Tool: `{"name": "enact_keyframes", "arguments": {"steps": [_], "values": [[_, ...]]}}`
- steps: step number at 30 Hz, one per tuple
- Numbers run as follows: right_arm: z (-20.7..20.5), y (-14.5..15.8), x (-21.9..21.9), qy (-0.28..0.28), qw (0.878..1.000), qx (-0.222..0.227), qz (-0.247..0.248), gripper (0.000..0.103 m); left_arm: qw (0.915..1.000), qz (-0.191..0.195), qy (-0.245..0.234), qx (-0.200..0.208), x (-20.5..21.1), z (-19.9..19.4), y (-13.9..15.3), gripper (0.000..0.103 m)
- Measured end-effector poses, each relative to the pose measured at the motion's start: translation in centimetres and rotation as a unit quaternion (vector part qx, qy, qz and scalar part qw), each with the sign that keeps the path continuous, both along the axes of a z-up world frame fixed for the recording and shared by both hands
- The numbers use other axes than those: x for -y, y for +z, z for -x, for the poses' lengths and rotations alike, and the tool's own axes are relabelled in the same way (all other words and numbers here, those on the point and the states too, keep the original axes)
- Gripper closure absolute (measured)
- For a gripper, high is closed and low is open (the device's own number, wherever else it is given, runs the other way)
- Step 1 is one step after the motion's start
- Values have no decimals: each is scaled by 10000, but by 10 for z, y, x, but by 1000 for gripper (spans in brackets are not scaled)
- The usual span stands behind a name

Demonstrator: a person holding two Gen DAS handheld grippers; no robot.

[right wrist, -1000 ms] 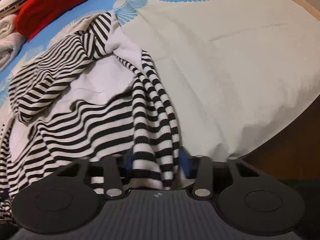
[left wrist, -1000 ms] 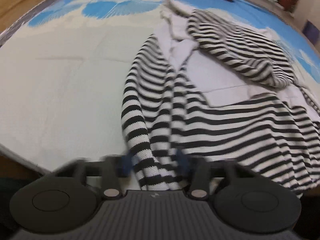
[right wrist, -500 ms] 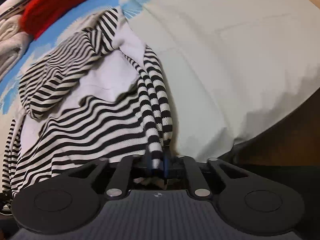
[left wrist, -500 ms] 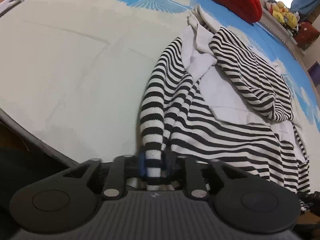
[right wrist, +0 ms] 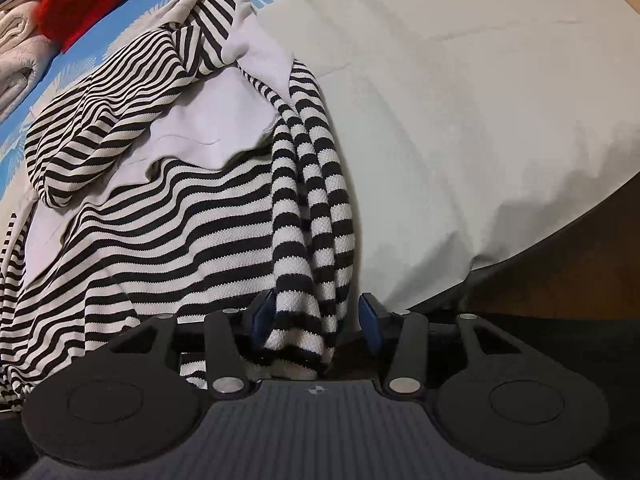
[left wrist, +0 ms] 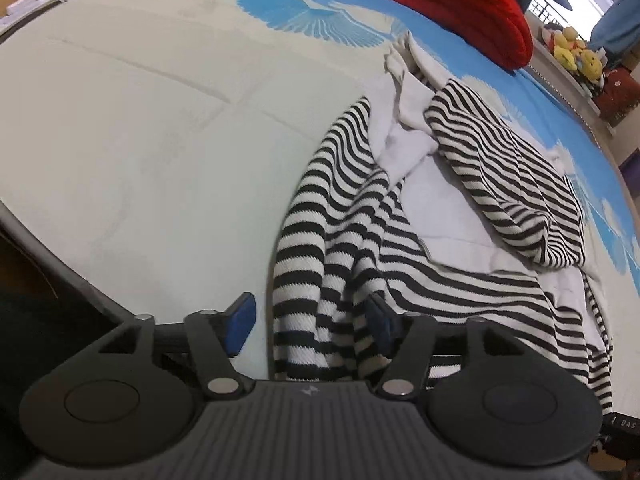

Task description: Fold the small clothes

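- nearest in the left wrist view, the left gripper (left wrist: 310, 322) has its jaws opening; a bunched fold of the black-and-white striped knit garment (left wrist: 320, 264) lies between its blue pads (left wrist: 240, 322), the left pad clear of the cloth, the right pad just beside or touching it, so no grip shows.
- in the right wrist view, the right gripper (right wrist: 316, 318) also has its jaws opening; a striped sleeve-like roll of the same garment (right wrist: 312, 240) hangs between the pads, the left pad touching or nearly so, the right pad apart.
- the garment lies crumpled near the bed's front edge, its white inner lining (right wrist: 208, 124) turned up in the middle.
- the dark bed edge (right wrist: 560, 248) runs close behind both grippers, with dark floor beyond it.
- a wide stretch of pale cream bedsheet with blue fan prints (left wrist: 140, 140) lies bare to the garment's outer side in each view, giving open room.
- farther off, a red knitted cloth (left wrist: 460, 12) sits at the sheet's blue border, and beside it in the right view a folded white towel (right wrist: 16, 60).
- yellow soft toys (left wrist: 576, 54) sit on a ledge past the bed.
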State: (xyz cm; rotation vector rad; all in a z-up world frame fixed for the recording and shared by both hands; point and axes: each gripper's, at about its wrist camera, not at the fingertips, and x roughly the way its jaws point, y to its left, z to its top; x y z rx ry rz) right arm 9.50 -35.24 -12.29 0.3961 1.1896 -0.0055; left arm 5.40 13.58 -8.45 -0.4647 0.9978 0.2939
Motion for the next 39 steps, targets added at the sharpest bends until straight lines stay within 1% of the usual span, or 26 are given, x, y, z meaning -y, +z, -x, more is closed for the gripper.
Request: {"name": "enact_keyframes", "arguments": {"steps": [1,2,3,4,7,8,9,10,11,13,16,19,20,21,23,26,27,34,37,38,39], "values": [[1,0,-1,27,10000,31,-39,67,10000,65,-58,-42,1,-1,-2,37],[1,1,-2,58,9999,63,-77,71,9998,110,-116,-83,3,-3,-4,36],[1,3,-3,113,9998,121,-74,79,9997,114,-185,-136,6,-4,-6,35],[2,5,-5,173,9997,173,-29,84,9994,37,-262,-211,9,-6,-8,35],[3,9,-8,281,9992,281,86,89,9975,-388,-500,-327,20,-8,-10,36],[3,9,-8,291,9991,301,97,90,9968,-473,-552,-330,22,-8,-10,46],[3,9,-7,292,9990,315,96,91,9961,-547,-616,-326,24,-9,-10,75],[3,10,-7,286,9990,326,90,91,9952,-626,-672,-342,26,-9,-10,92],[4,10,-6,273,9990,340,83,92,9944,-695,-714,-343,26,-8,-10,95],[4,12,-5,233,9989,393,74,95,9954,-667,-631,-267,24,-6,-7,96],[7,19,-1,111,9983,567,35,96,9965,-645,-507,-182,21,-4,-2,96],[7,20,1,61,9982,593,-4,96,9982,-421,-370,-202,16,-4,-4,90],[6,19,1,59,9985,550,7,96,9986,-325,-342,-224,15,-4,-6,83],[6,17,0,62,9988,491,4,94,9988,-275,-320,-236,14,-4,-7,71],[4,11,-1,83,9994,349,-28,87,9990,-256,-301,-221,15,-4,-7,60],[3,7,-6,177,9996,228,63,81,9989,-179,-386,-214,18,-5,-7,53],[3,7,-7,210,9995,221,99,79,9987,-149,-416,-247,18,-5,-9,52],[4,6,-7,202,9996,195,105,79,9971,-356,-589,-323,25,-7,-13,52],[4,6,-8,242,9994,216,146,79,9947,-588,-768,-358,32,-8,-14,55],[4,6,-9,257,9993,230,163,80,9933,-701,-846,-371,35,-8,-14,62],[4,6,-9,274,9992,248,170,83,9921,-786,-906,-378,37,-8,-14,79]]}}
